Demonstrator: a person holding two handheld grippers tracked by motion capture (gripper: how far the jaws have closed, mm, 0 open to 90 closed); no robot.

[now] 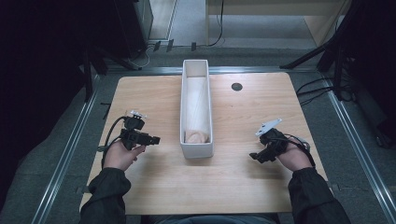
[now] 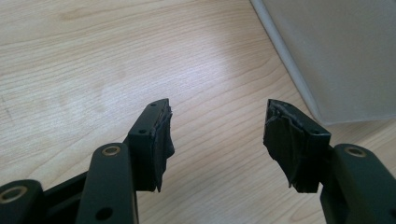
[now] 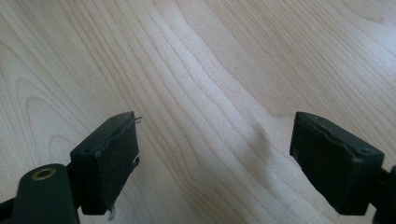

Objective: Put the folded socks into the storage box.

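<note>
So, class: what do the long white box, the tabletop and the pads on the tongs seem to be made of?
Long white box: probably plastic, with smooth, matte, thin, even walls; the look leaves it open.
Tabletop: light wood or wood-look laminate, with clear grain lines and a low sheen.
Pads on the left tongs: black, likely rubber or foam under tape, wrinkled and frayed at the edges.

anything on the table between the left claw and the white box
Nothing: in the high view only bare wood lies between the left claw and the white box.
</note>
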